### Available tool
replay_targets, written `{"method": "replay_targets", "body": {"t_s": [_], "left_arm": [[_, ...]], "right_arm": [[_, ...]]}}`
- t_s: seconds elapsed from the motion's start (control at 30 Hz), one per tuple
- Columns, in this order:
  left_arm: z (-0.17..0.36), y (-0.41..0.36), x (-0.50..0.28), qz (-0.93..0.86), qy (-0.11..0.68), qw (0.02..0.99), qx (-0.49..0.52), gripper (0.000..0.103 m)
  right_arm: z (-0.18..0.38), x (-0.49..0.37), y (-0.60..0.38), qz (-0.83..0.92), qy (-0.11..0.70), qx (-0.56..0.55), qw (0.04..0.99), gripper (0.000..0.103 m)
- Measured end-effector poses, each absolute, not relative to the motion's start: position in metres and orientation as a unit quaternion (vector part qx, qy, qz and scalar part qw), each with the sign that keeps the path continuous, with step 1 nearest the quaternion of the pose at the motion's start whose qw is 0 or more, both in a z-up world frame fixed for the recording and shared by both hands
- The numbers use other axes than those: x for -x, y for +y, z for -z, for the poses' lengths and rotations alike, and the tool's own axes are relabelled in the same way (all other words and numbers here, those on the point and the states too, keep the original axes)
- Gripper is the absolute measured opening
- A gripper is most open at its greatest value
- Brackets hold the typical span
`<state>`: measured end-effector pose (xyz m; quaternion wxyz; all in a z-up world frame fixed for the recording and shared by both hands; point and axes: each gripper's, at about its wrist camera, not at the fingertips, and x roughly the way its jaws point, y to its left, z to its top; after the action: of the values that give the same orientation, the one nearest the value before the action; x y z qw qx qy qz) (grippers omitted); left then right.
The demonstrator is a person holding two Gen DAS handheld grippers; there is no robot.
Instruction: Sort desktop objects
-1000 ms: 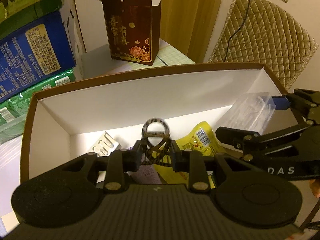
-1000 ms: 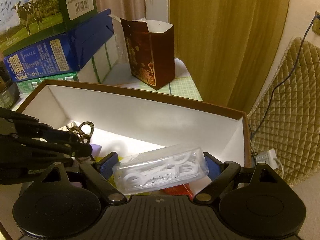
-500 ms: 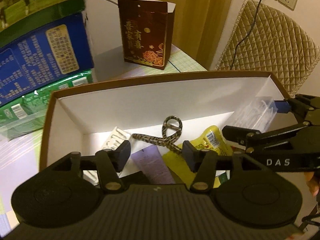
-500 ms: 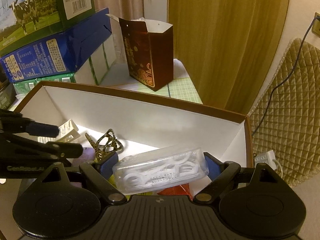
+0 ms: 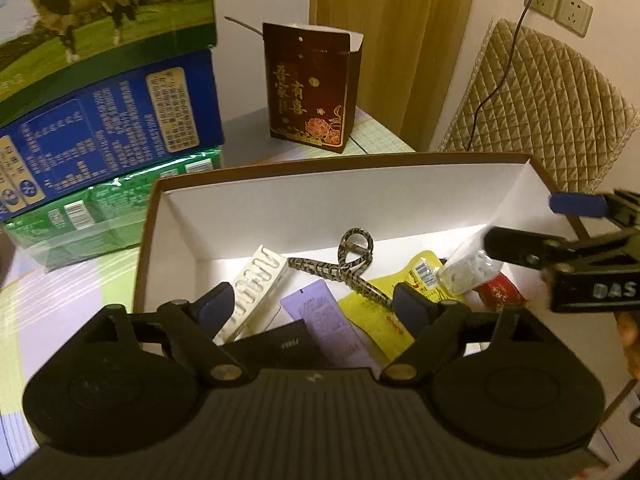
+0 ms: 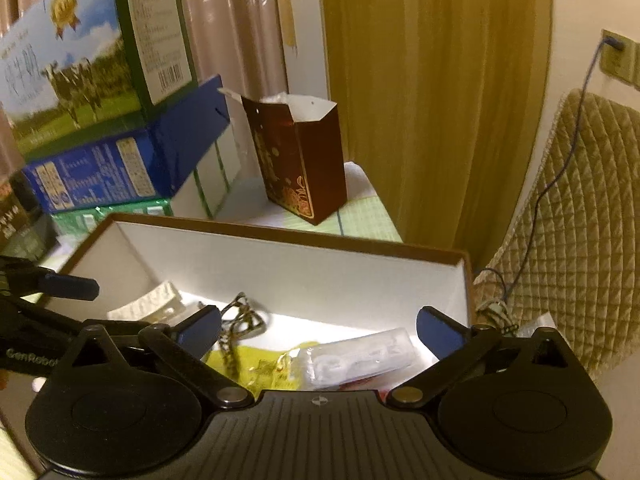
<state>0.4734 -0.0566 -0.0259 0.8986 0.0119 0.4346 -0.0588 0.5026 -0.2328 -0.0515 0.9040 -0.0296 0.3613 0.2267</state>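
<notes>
Desktop objects are collecting in the white-lined box (image 5: 360, 196) on the table. On the left, my left claw (image 5: 316, 304), which a second ago pinched the patterned cord (image 5: 352, 260), is spreading with nothing between its fingers; the cord now lies loose on the box floor beside the pill strip (image 5: 256, 284). On the right, my right claw (image 6: 320, 330) is opening too, and the clear floss case (image 6: 360, 356) it held has dropped onto the yellow packet (image 6: 256, 364). I judge both placed; next items can follow.
</notes>
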Motion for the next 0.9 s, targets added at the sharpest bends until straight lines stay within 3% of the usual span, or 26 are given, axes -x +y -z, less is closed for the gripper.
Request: {"method": "replay_targets", "body": {"t_s": [0.33, 0.9], "left_arm": [[0.002, -0.049, -0.418, 0.039, 0.405, 0.913, -0.009, 0.098], [-0.022, -0.044, -0.315, 0.013, 0.396, 0.918, -0.003, 0.099]], "right_arm": [[0.032, -0.432, -0.249, -0.224, 0.37, 0.012, 0.902, 0.101], [0.012, -0.344, -0.256, -0.21, 0.367, 0.009, 0.906, 0.101]]}}
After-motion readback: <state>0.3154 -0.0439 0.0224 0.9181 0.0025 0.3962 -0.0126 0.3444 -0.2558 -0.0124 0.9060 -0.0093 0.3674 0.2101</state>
